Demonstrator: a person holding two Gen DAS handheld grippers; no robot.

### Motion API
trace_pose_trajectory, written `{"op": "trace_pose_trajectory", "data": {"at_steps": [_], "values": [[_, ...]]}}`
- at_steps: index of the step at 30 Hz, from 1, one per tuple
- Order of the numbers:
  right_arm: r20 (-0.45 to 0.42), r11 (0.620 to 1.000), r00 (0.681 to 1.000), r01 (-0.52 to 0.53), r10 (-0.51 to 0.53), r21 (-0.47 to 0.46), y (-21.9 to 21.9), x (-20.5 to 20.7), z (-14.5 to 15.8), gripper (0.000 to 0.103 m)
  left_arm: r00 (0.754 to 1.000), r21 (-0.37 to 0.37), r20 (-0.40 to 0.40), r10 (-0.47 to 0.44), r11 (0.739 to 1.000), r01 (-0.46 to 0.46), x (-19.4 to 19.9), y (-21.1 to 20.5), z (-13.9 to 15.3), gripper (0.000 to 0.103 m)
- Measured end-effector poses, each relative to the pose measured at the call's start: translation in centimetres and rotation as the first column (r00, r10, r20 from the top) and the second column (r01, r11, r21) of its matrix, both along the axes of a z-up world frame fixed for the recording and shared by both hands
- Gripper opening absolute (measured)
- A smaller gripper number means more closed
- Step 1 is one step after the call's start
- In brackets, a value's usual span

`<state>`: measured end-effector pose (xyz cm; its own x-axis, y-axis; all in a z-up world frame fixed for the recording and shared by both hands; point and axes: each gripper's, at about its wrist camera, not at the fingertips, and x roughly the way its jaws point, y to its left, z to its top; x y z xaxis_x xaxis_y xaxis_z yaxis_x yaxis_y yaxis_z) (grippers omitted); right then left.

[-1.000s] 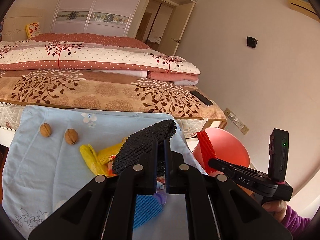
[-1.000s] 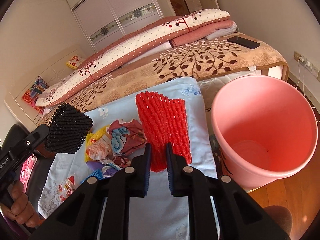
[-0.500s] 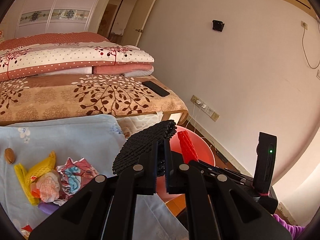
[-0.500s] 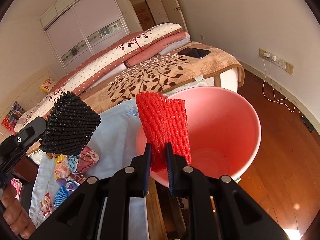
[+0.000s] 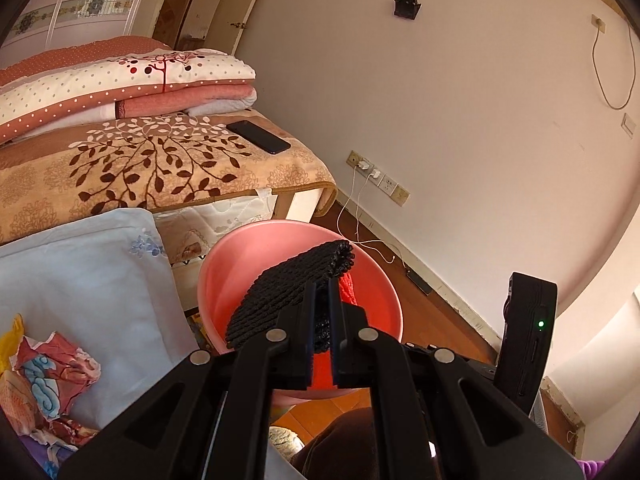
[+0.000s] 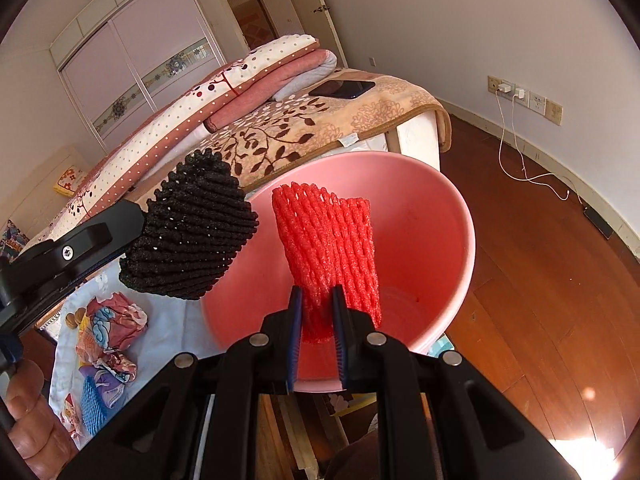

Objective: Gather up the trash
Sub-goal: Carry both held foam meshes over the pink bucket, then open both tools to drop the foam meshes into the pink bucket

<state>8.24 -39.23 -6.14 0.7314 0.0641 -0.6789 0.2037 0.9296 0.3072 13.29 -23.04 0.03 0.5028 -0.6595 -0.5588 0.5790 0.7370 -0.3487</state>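
Observation:
My left gripper [image 5: 322,300] is shut on a black foam net [image 5: 288,292] and holds it above the left rim of the pink bin [image 5: 236,256]. My right gripper [image 6: 316,304] is shut on a red foam net [image 6: 332,248] and holds it over the open mouth of the pink bin [image 6: 432,216]. The black net [image 6: 192,232] and the left gripper's finger also show in the right wrist view, just left of the red net. A strip of the red net [image 5: 347,290] peeks out behind the black one in the left wrist view.
A light blue cloth [image 5: 88,280] on the table left of the bin carries crumpled wrappers [image 6: 108,328], a blue net [image 6: 94,404] and walnuts [image 6: 76,316]. A bed [image 5: 160,164] with a phone [image 5: 258,136] stands behind. Charger cables [image 6: 532,176] trail over the wooden floor at right.
Both grippers have swung right from over the blue cloth to the pink bin, each still holding its net. The red net now hangs over the bin's mouth and the black net at its rim.

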Motion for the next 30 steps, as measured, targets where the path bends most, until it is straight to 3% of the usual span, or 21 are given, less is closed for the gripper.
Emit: {"op": "trace_pose_trajectory", "data": {"at_steps": [12, 16, 20, 25, 30], "values": [[-0.017, 0.999, 0.999, 0.028, -0.029, -0.030, -0.5, 0.5, -0.7, 0.015, 1.000, 0.070, -0.001, 0.017, 0.997, -0.017, 1.4, -1.4, -1.8, 0.007], [-0.009, 0.998, 0.999, 0.034, -0.035, -0.047, -0.5, 0.3, -0.5, 0.015, 0.999, 0.076, -0.006, 0.037, 0.996, -0.036, 1.5, -1.3, -1.8, 0.033], [-0.002, 0.998, 0.999, 0.038, -0.039, -0.058, -0.5, 0.2, -0.3, 0.016, 0.999, 0.069, -0.016, 0.052, 0.996, -0.051, 1.7, -1.0, -1.7, 0.037], [0.013, 0.995, 0.999, 0.041, -0.040, -0.093, -0.1, 0.1, 0.1, 0.034, 0.998, 0.061, -0.012, 0.064, 0.996, -0.063, 1.8, -0.3, -1.3, 0.037], [0.026, 0.992, 0.999, 0.034, -0.031, -0.118, 0.3, 0.2, 0.5, 0.043, 0.997, 0.057, -0.008, 0.080, 0.995, -0.080, 2.0, 0.2, -0.9, 0.037]]}}
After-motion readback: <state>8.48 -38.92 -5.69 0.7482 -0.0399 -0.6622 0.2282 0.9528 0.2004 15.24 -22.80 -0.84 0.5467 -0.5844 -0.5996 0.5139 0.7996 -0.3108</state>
